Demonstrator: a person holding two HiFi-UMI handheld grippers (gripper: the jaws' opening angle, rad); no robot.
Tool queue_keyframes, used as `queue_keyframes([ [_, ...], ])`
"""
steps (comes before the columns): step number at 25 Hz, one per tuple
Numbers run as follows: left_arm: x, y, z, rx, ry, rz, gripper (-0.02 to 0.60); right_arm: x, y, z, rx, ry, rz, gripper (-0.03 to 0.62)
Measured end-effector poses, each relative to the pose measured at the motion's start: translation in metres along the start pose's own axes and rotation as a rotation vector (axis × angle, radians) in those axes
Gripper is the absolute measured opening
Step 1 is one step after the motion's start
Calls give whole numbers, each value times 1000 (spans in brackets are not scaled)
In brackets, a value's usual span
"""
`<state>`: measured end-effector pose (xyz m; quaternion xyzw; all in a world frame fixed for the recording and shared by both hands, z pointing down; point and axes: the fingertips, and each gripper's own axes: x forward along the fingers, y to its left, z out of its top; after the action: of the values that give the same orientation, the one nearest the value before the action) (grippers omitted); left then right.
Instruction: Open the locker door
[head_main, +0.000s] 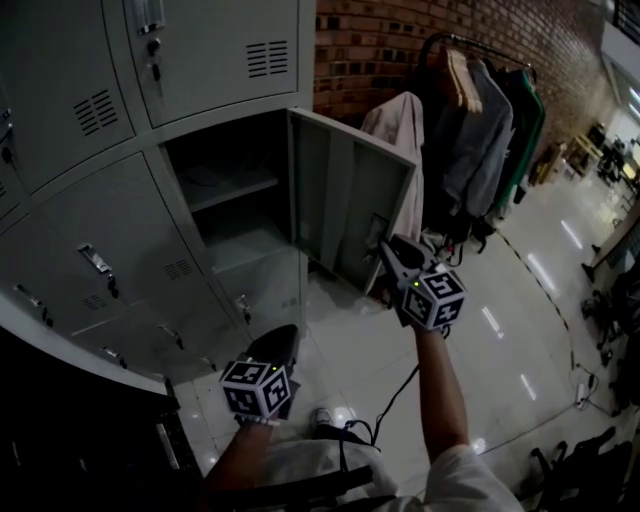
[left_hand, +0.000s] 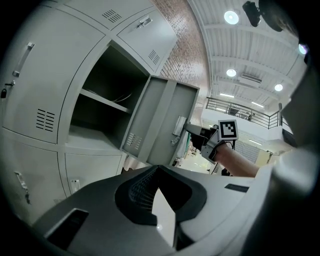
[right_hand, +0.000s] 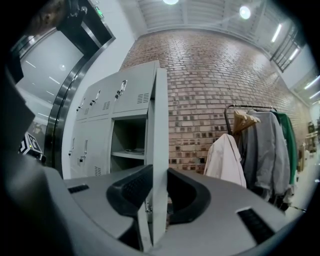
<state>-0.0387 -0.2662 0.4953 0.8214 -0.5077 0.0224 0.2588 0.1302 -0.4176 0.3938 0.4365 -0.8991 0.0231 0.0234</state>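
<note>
Low at the left, the left tongs (head_main: 274, 346) hang clenched on nothing before the grey lockers (head_main: 110, 215), while the locker door (head_main: 350, 200) stands swung well out from its open compartment (head_main: 235, 215), its free edge pinched between the right tongs (head_main: 392, 252).

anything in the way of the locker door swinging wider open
Nothing visible blocks the locker door, which is held at its edge by the right gripper. The pale jacket on the clothes rack hangs close behind it, though, and a much wider swing might brush it.
</note>
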Motion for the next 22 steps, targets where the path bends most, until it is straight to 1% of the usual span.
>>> queue_keyframes([
  [4,-10,5,-2,3,11,17,-3,0,2,-1,-1,4,-8,97],
  [11,-19,11,-2,-7,-11,6,-5,-3,11,2,-44,13,-51,104],
  [13,-21,12,-3,-10,-12,5,-3,-3,12,4,-50,9,-65,129],
  [18,-23,13,-3,-15,-19,-2,-3,-5,14,7,-62,8,-77,129],
  [22,-25,13,-3,-12,-18,-8,-3,-7,11,9,-72,5,-109,132],
])
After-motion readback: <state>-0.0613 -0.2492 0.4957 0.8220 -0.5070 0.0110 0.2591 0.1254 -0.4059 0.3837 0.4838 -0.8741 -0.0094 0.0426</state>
